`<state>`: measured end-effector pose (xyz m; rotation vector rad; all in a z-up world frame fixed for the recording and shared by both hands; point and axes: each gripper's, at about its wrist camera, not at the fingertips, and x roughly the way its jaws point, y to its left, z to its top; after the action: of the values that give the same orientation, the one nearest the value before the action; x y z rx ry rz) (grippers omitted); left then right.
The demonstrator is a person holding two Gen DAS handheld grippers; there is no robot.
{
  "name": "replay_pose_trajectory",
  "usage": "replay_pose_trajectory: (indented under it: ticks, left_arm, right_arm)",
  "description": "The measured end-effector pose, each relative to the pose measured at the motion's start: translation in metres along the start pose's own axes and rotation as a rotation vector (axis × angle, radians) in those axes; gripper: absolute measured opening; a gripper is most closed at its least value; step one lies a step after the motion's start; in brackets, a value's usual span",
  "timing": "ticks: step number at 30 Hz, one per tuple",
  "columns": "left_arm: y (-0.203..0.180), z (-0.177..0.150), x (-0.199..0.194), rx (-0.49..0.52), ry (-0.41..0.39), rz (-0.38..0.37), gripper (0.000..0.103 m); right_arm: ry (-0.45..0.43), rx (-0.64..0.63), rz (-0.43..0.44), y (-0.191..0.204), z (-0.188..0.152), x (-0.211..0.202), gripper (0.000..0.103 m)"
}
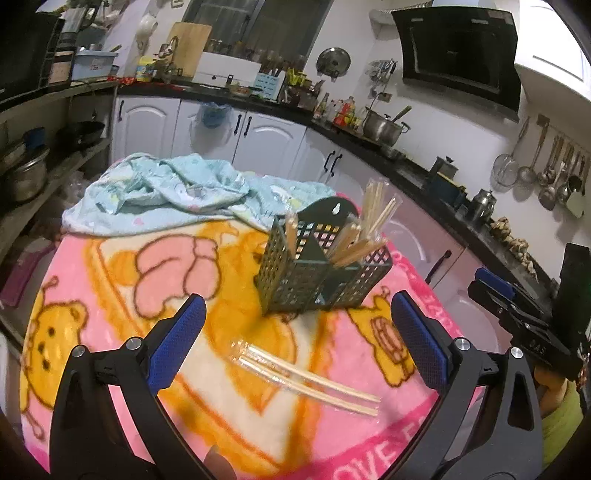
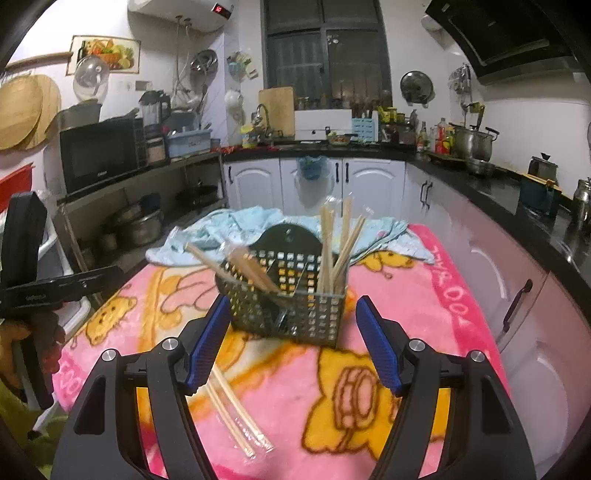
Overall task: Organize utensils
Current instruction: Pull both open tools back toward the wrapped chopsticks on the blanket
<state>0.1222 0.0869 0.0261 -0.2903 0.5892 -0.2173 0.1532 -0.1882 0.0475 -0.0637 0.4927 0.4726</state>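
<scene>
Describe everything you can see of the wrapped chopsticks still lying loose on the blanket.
The loose chopsticks are a pale wooden pair sealed in a clear, crinkly plastic sleeve. They lie flat and diagonal on the pink cartoon blanket, in front of the green utensil basket and apart from it. Nothing grips them: they rest between the left gripper's open fingers, untouched. In the right wrist view the sleeve's far end is hidden behind one finger.

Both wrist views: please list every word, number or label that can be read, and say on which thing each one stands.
"OVE", cut off at the frame edge: pink blanket border, left wrist view.
"045" or similar, uncertain: body of the right gripper.
Red digits on the white water heater: too blurred to read.
Small white print on the left gripper: too small to read.
Brand on the microwave: too small.
Letters on the blanket's far border: upside down, unclear.
</scene>
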Motion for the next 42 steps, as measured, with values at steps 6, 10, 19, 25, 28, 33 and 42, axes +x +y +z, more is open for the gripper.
replay_pose_trajectory:
  ticks: [6, 10, 19, 25, 28, 33, 42]
  left_arm:
    - [0.007, -0.012, 0.003, -0.018, 0.022, 0.012, 0.092]
    - [0.009, -0.019, 0.004, -0.021, 0.037, 0.023, 0.092]
    - [0.012, -0.031, 0.01, -0.011, 0.066, 0.05, 0.092]
    - [0.014, -0.041, 0.019, -0.013, 0.099, 0.056, 0.092]
    - [0.014, -0.047, 0.026, -0.013, 0.121, 0.059, 0.092]
    - [0.014, -0.055, 0.035, -0.006, 0.152, 0.062, 0.092]
    - [0.008, -0.072, 0.051, 0.019, 0.21, 0.057, 0.092]
  right_arm:
    - [0.044, -0.031, 0.026, 0.014, -0.013, 0.006, 0.068]
    - [0.082, -0.051, 0.041, 0.022, -0.025, 0.011, 0.068]
    - [0.148, -0.076, 0.063, 0.03, -0.046, 0.023, 0.068]
    - [0.186, -0.086, 0.07, 0.029, -0.058, 0.028, 0.067]
    - [0.205, -0.091, 0.069, 0.028, -0.066, 0.031, 0.067]
    - [0.238, -0.09, 0.066, 0.023, -0.077, 0.036, 0.067]
    - [0.293, -0.104, 0.071, 0.02, -0.094, 0.044, 0.063]
